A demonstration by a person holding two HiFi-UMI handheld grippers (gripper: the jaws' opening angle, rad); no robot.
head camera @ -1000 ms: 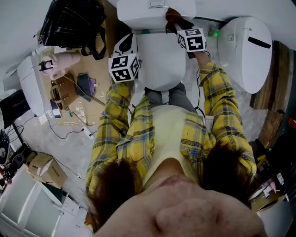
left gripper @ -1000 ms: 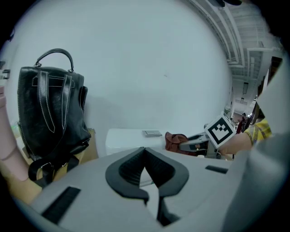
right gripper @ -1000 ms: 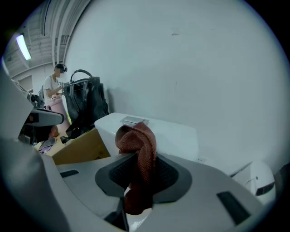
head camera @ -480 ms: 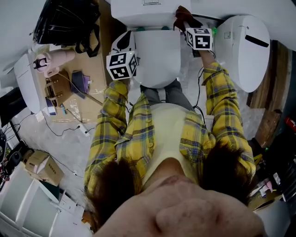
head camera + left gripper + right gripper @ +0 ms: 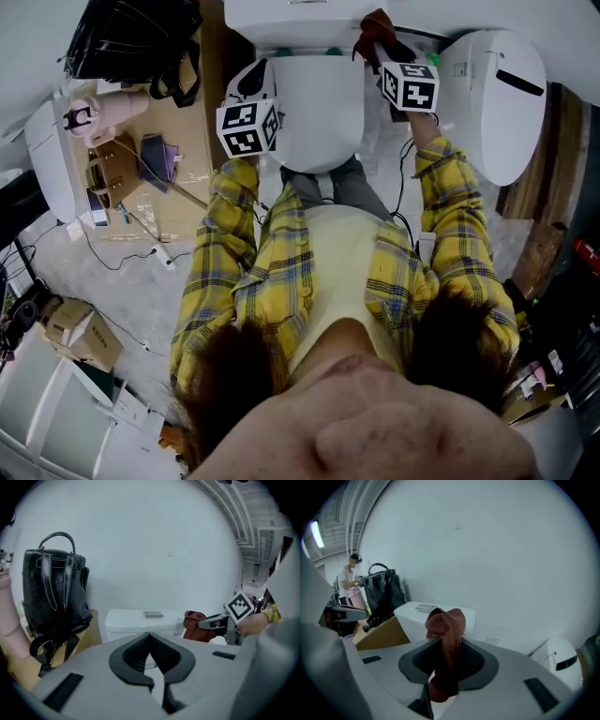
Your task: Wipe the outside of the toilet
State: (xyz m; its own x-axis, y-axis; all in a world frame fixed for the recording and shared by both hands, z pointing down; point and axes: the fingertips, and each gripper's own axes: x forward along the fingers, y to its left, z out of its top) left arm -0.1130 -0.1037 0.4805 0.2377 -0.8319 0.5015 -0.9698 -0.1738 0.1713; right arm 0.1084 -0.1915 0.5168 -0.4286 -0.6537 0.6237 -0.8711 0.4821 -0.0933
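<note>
The white toilet stands in front of me, with its tank (image 5: 291, 14) at the top of the head view and its closed lid (image 5: 319, 112) below. My right gripper (image 5: 377, 49) is shut on a red-brown rag (image 5: 373, 28) at the tank's right front corner. In the right gripper view the rag (image 5: 445, 634) hangs bunched between the jaws, with the tank (image 5: 417, 613) behind it. My left gripper (image 5: 254, 77) hovers at the lid's left side. Its jaws (image 5: 150, 637) are shut on nothing and point at the tank (image 5: 140, 620).
A black backpack (image 5: 131, 42) stands left of the toilet on cardboard (image 5: 122, 178). A second white toilet unit (image 5: 497, 103) lies at the right. Cables and a cardboard box (image 5: 80, 333) are on the floor at the left. A person (image 5: 349, 573) stands far off.
My right gripper has carried the rag to the right along the tank's front toward its right corner. The left gripper has hardly moved.
</note>
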